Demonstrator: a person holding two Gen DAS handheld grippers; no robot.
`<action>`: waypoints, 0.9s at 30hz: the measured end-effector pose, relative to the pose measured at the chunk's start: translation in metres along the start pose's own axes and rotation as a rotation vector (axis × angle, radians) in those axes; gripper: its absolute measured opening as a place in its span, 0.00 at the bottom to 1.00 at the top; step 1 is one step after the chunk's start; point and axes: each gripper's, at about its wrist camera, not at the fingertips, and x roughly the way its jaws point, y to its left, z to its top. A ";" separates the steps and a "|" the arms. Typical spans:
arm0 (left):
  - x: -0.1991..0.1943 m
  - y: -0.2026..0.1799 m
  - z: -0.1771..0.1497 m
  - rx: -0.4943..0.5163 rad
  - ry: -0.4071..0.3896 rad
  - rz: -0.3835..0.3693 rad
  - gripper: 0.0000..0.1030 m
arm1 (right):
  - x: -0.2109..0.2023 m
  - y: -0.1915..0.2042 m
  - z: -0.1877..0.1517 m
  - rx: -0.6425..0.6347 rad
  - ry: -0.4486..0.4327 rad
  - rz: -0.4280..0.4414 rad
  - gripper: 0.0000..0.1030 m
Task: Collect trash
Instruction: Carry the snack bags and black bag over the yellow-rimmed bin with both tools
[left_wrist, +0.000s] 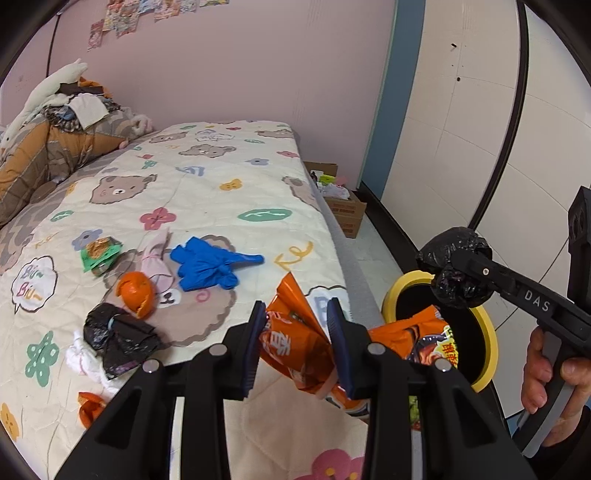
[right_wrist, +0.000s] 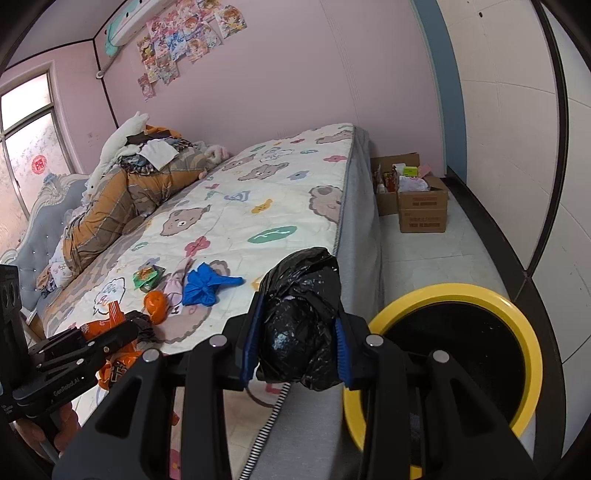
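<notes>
My left gripper (left_wrist: 297, 345) is shut on an orange snack wrapper (left_wrist: 295, 332), held at the bed's edge beside the yellow-rimmed bin (left_wrist: 484, 325). My right gripper (right_wrist: 297, 341) is shut on a crumpled black plastic bag (right_wrist: 301, 321), just left of the bin (right_wrist: 524, 332); the same bag (left_wrist: 456, 267) hangs over the bin's rim in the left wrist view. On the bed lie a blue glove (left_wrist: 210, 266), an orange peel (left_wrist: 136, 293), a green wrapper (left_wrist: 98, 253), a pink scrap (left_wrist: 157, 258), a black bag (left_wrist: 118, 338) and white tissue (left_wrist: 83, 360).
The bed's patterned quilt (left_wrist: 221, 177) fills the left. A heap of bedding and soft toys (left_wrist: 55, 140) lies at its far end. Cardboard boxes (right_wrist: 417, 199) stand on the floor by the pink wall. A white wardrobe (right_wrist: 517, 129) lines the right side.
</notes>
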 end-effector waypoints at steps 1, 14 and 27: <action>0.002 -0.005 0.002 0.007 0.004 -0.008 0.31 | 0.000 -0.003 0.001 0.004 0.001 -0.005 0.32; 0.032 -0.058 0.021 0.089 0.032 -0.084 0.32 | -0.016 -0.051 0.014 0.024 -0.013 -0.091 0.32; 0.067 -0.111 0.019 0.128 0.085 -0.178 0.32 | -0.028 -0.087 0.018 0.060 -0.012 -0.157 0.32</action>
